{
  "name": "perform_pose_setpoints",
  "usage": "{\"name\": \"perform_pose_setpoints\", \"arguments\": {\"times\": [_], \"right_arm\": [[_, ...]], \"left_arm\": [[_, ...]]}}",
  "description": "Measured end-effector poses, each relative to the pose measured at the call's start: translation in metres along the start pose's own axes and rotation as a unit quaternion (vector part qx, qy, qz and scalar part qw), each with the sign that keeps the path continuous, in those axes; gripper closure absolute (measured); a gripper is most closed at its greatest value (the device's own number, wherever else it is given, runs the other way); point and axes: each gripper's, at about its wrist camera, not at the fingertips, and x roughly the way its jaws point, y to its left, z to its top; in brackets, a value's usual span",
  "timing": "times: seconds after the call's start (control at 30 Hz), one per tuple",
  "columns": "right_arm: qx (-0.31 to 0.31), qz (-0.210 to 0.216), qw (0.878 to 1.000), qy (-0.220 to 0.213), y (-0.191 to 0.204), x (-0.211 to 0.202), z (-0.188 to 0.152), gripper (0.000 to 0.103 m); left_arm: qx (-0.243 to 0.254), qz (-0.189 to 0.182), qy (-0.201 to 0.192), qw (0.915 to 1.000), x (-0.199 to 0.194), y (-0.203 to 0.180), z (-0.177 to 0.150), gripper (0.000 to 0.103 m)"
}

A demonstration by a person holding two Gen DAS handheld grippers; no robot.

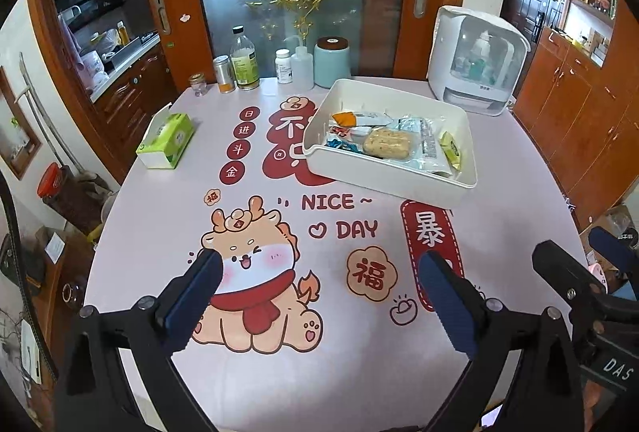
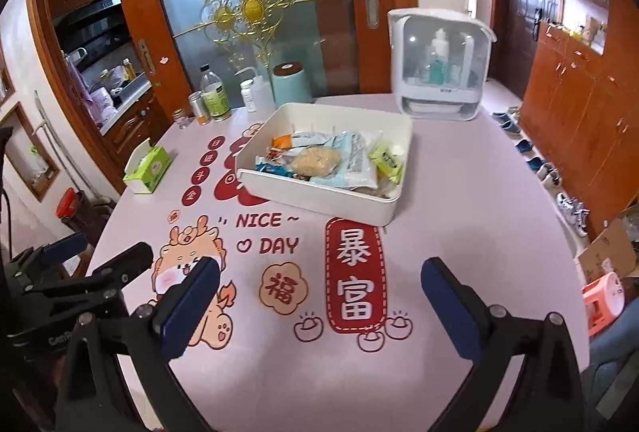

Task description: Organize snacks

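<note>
A white rectangular tray [image 1: 399, 184] [image 2: 319, 198] stands on the round table, far from both grippers. Several snack packets lie inside it: a clear-wrapped beige rice cake [image 1: 387, 142] [image 2: 317, 160], a yellow-green packet [image 1: 451, 148] [image 2: 385, 160], an orange packet [image 1: 344, 119] [image 2: 281, 142] and blue-wrapped ones [image 1: 339, 144] [image 2: 273, 168]. My left gripper [image 1: 323, 296] hovers open over the cartoon dragon print, nothing between its fingers. My right gripper [image 2: 321, 300] is open above the red banner print, also holding nothing. The right gripper's body [image 1: 575, 280] shows at the left wrist view's right edge.
A green tissue box [image 1: 165, 140] [image 2: 148, 164] sits at the table's left. Bottles, a can, a small jar and a teal canister [image 1: 331, 62] [image 2: 291, 82] line the far edge. A white appliance [image 1: 477, 58] [image 2: 437, 64] stands at the back right. Shoes and an orange stool [image 2: 603, 302] are on the floor.
</note>
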Motion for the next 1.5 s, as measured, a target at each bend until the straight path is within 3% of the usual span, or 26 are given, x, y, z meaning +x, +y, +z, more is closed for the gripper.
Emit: {"name": "perform_pose_setpoints", "arguments": {"times": [0.73,1.5], "right_arm": [[0.008,0.005,1.0,-0.001,-0.006,-0.003,0.002,0.001],[0.011,0.008,1.0,0.01,0.005,0.0,-0.008,0.001]], "left_arm": [[0.009,0.007,0.002,0.9999,-0.004,-0.013,-0.001,0.005],[0.01,0.007,0.013,0.9998,-0.004,0.002,-0.008,0.005]]}}
